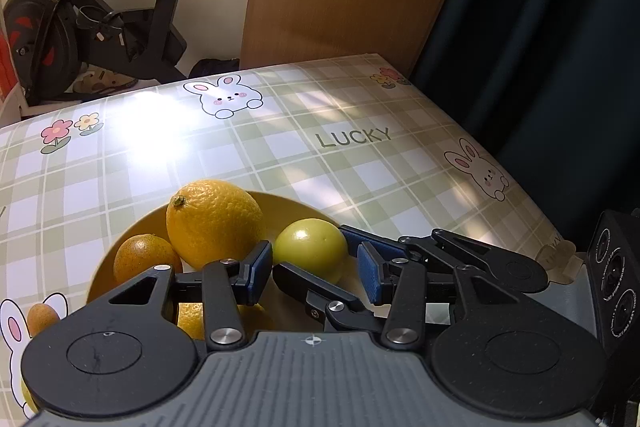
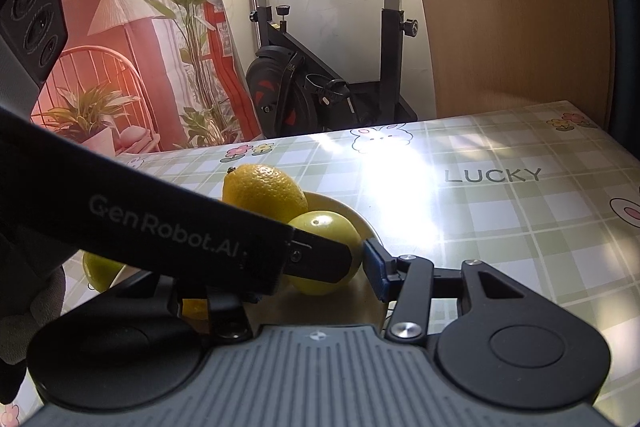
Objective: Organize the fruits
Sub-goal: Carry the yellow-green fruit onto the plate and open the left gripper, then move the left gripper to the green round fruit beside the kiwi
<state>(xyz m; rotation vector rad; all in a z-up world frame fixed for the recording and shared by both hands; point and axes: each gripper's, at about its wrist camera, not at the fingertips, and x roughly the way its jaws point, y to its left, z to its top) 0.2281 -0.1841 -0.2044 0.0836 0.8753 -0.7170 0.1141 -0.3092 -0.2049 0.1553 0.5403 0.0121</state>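
Tablecloth (image 1: 280,155) lettered LUCKY, GenRobot.AI on left tool (image 1: 312,269) standing released, right tool (image 2: 316,273) apparently clenched on green fruit (image 1: 312,243).

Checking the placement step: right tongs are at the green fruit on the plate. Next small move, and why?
Probably ease the right tongs open. They seem to pinch the green fruit, which already rests on the yellow plate beside the lemon.

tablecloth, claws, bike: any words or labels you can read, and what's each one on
"LUCKY" – printed on the green-and-white checked tablecloth.
"GenRobot.AI" – on the black body of the left claw, seen crossing the right wrist view.
Partial print at the tablecloth's right edge, left wrist view: too distorted to read.
Black exercise bike: small mark on its frame, unreadable.
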